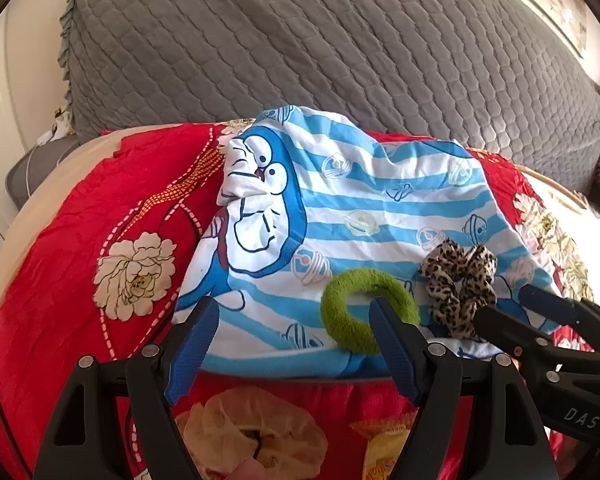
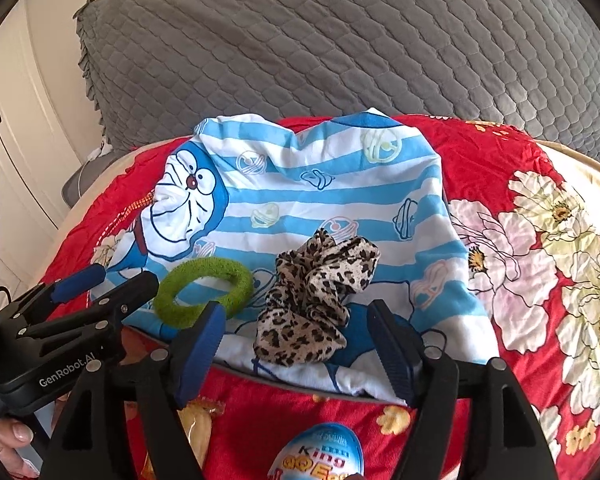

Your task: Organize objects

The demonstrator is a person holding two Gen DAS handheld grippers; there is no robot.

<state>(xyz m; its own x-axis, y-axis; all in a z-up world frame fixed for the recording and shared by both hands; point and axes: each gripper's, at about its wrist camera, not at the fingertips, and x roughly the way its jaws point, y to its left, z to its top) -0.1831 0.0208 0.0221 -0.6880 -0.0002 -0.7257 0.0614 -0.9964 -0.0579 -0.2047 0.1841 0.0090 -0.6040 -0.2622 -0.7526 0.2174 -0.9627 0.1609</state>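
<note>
Leopard scrunchie lies dead ahead between right gripper open, empty jaws; left gripper, also open and empty, fronts green hair ring.

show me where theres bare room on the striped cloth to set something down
Free: the upper striped cloth, between the cartoon face and the cloth's right edge. Crowded: the near edge, where the green ring and leopard scrunchie lie side by side among both open tongs.

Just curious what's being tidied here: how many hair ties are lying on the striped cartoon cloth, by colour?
Green hair tie: 1
Leopard-print hair tie: 1
Total: 2, both resting on the blue-and-white striped cloth.
</note>
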